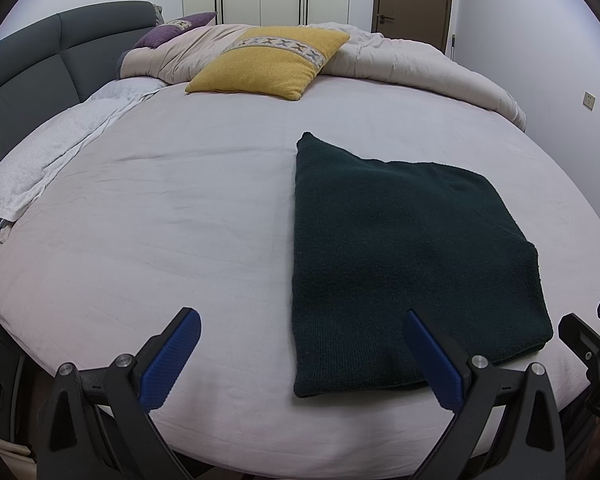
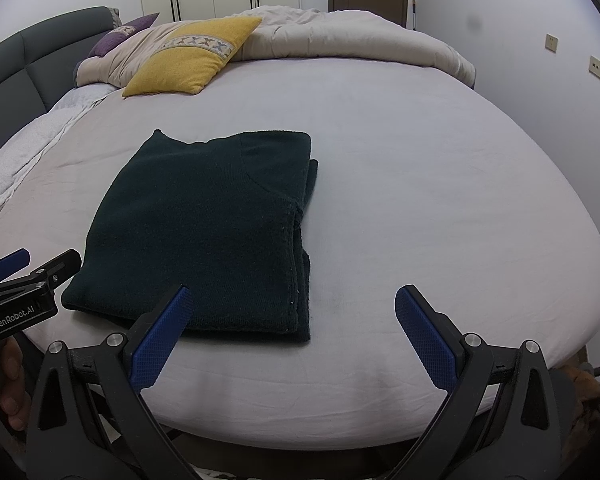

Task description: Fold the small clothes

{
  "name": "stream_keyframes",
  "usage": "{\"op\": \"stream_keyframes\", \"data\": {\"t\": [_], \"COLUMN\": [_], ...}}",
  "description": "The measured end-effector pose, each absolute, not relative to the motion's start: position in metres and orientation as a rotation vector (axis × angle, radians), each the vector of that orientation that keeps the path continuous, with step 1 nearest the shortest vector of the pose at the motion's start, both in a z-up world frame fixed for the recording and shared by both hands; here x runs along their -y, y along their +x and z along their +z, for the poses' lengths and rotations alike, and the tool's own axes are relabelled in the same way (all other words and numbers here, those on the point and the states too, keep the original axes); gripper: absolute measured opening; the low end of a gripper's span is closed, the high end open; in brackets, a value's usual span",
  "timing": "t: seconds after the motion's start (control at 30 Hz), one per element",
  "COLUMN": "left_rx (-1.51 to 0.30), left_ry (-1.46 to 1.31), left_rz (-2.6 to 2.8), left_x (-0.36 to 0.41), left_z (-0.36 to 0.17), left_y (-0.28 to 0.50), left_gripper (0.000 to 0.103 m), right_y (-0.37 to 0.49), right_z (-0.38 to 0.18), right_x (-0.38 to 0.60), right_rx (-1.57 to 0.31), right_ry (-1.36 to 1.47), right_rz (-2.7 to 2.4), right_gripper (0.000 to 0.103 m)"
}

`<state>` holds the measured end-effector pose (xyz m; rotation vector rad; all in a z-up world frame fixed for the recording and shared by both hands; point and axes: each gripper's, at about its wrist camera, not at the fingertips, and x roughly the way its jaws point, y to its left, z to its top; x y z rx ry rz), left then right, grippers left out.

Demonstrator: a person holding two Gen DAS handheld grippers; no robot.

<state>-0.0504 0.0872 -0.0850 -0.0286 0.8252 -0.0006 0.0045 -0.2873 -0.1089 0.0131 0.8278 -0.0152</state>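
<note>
A dark green knit garment (image 1: 404, 256) lies folded into a flat rectangle on the pale bed sheet (image 1: 180, 208), near the bed's front edge. In the right wrist view the same garment (image 2: 216, 236) shows stacked layers along its right side. My left gripper (image 1: 302, 320) is open above the front edge of the bed, its right finger over the garment's near left part, holding nothing. My right gripper (image 2: 292, 300) is open too, with its left finger over the garment's near right corner and nothing between the pads. Each gripper shows at the edge of the other's view.
A yellow cushion (image 1: 268, 64) and a purple cushion (image 1: 176, 30) lie at the far side with a bunched beige duvet (image 1: 412, 60). A white towel (image 1: 52, 152) runs along the left by the grey headboard (image 1: 32, 64). A hand (image 2: 4, 380) holds the left gripper's handle.
</note>
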Motion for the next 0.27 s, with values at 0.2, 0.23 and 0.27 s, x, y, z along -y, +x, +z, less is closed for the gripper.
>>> {"op": "stream_keyframes", "data": {"t": [0.2,0.23,0.27], "left_rx": [-0.821,-0.819,-0.82], "left_ry": [-0.024,-0.023,-0.025], "left_rz": [0.0,0.0,-0.001], "left_x": [-0.0871,-0.0876,-0.0875], "left_z": [-0.0847,-0.085,-0.0857], "left_y": [-0.0493,-0.0497,-0.0495], "left_gripper": [0.103,0.103,0.103], "right_y": [0.0053,0.0054,0.0048], "right_z": [-0.1092,-0.1091,-0.1096], "right_x": [0.2886,0.2888,0.2885], "right_rx": [-0.83,-0.83,-0.831], "right_ry": [0.014,0.014,0.015], "right_rz": [-0.013,-0.013,-0.013], "right_gripper": [0.103,0.103,0.103]}}
